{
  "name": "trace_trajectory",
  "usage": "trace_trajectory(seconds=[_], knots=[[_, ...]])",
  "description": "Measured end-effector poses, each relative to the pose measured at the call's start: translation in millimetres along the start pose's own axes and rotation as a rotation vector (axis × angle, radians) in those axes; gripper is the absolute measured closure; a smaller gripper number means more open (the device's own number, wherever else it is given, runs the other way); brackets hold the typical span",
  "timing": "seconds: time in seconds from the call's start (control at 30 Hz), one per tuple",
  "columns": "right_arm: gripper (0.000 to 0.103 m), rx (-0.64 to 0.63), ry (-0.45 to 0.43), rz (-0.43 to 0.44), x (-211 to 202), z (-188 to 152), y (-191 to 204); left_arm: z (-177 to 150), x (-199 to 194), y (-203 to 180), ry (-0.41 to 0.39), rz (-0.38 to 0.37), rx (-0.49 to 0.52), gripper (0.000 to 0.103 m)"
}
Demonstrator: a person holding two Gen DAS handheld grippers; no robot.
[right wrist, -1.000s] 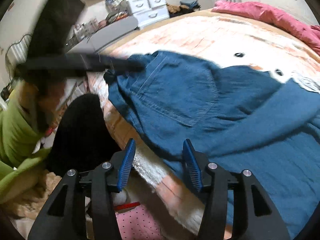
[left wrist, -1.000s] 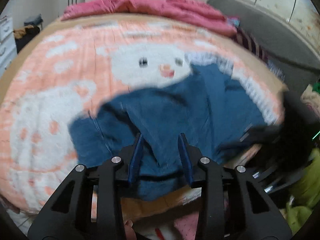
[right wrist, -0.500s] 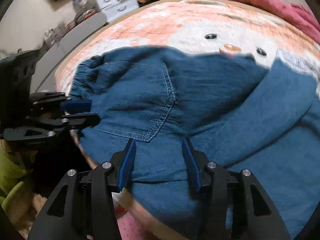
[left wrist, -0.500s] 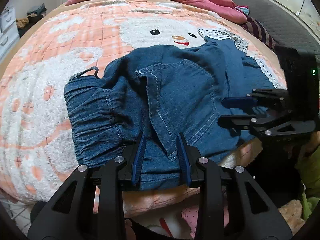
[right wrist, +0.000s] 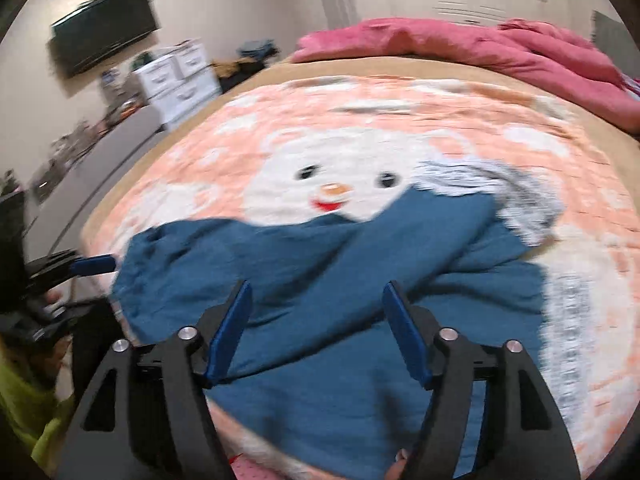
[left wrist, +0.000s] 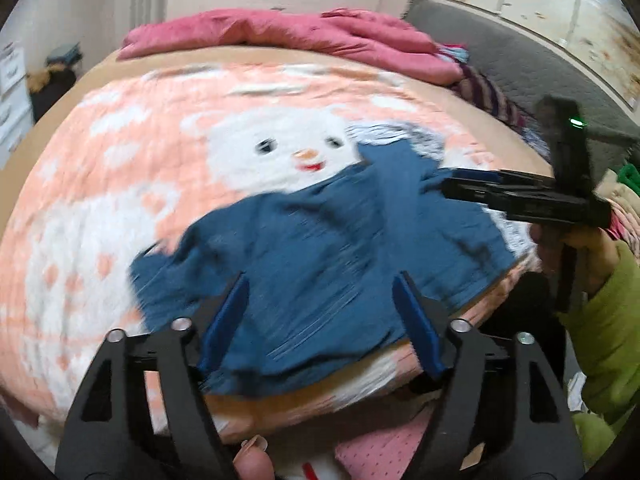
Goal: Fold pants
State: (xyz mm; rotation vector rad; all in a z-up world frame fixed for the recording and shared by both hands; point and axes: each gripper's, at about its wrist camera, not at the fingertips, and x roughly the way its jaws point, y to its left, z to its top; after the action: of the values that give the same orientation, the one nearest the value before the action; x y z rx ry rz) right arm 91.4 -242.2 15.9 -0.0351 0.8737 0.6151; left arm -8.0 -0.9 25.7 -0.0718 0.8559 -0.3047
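Bed: a wide bed with a peach blanket (right wrist: 520, 128) bearing a white cartoon face.
Far end: rumpled pink quilt (right wrist: 460, 44).
Headboard: grey, padded (left wrist: 532, 76).
Walls: pale, a dark screen (right wrist: 106, 28) mounted.
Storage: white drawers (right wrist: 176, 76).

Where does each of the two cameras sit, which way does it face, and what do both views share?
Left wrist: on the left gripper, looking down along its open fingers at the blue pants on the bed; a fingertip and a green sleeve holding the right gripper show.
Right wrist: on the right gripper, fingers open, facing the pants and a television; the left gripper enters at the left edge.
Shared: pants, snowman blanket, pink duvet.
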Motion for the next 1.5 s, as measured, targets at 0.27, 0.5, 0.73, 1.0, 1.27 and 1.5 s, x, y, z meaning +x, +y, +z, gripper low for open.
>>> trace_trajectory(seconds=[0.27, 0.5, 0.73, 1.0, 1.27, 1.5], knots=[[0.016, 0.04, -0.005, -0.105, 4, 20, -33, 23, 66, -50, 0.099, -0.073, 0.058, 0.031], [0.012, 0.008, 0.05, -0.162, 42, 64, -45, 28, 115, -60, 0.158, -0.114, -0.006, 0.044], [0.016, -0.008, 0.144, -0.178, 110, 103, -54, 35, 147, -47, 0.171, -0.157, -0.093, 0.068], [0.046, 0.06, 0.255, -0.276, 183, 127, -82, 31, 157, -34, 0.17, -0.199, -0.136, 0.077], [0.092, 0.064, 0.226, -0.228, 175, 121, -104, 34, 163, -27, 0.15, -0.234, -0.155, 0.07], [0.092, 0.181, 0.069, -0.089, 89, 114, -124, 40, 164, -27, 0.138, -0.261, -0.147, 0.085]])
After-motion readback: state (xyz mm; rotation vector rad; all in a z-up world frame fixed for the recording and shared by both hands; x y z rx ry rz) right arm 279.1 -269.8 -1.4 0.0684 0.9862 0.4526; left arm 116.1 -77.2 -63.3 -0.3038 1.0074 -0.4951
